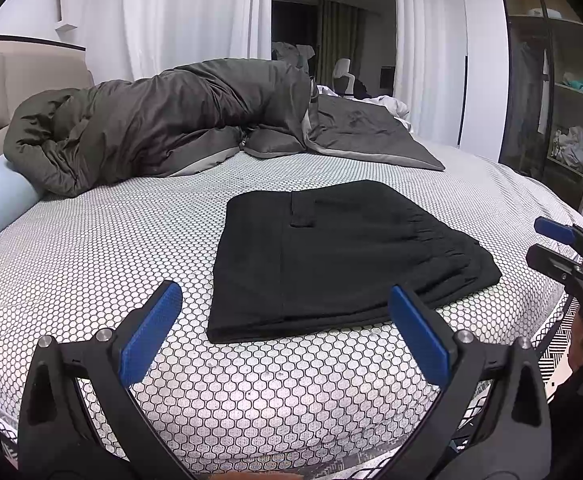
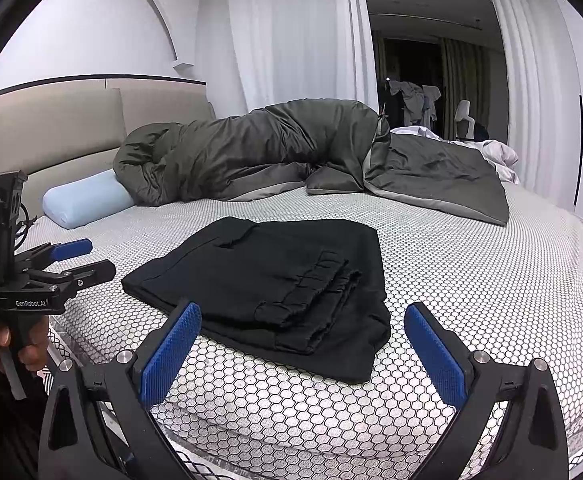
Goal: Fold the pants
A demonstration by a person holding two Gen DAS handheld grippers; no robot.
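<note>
On the bed's honeycomb mattress (image 1: 131, 240) the black pants (image 1: 331, 256) lie folded into a neat stack, both grippers (image 1: 285, 336) (image 2: 301, 348) spread empty, best withdrawn without snagging it.

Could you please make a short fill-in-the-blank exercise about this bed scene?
1. The folded pants are ____ in colour.
2. Both the left hand-held gripper and the right hand-held gripper have their jaws ____.
3. The pillow beside the dark green quilt is light ____.
4. The pants lie on the ____.

Missing words: black; open; blue; bed
</note>
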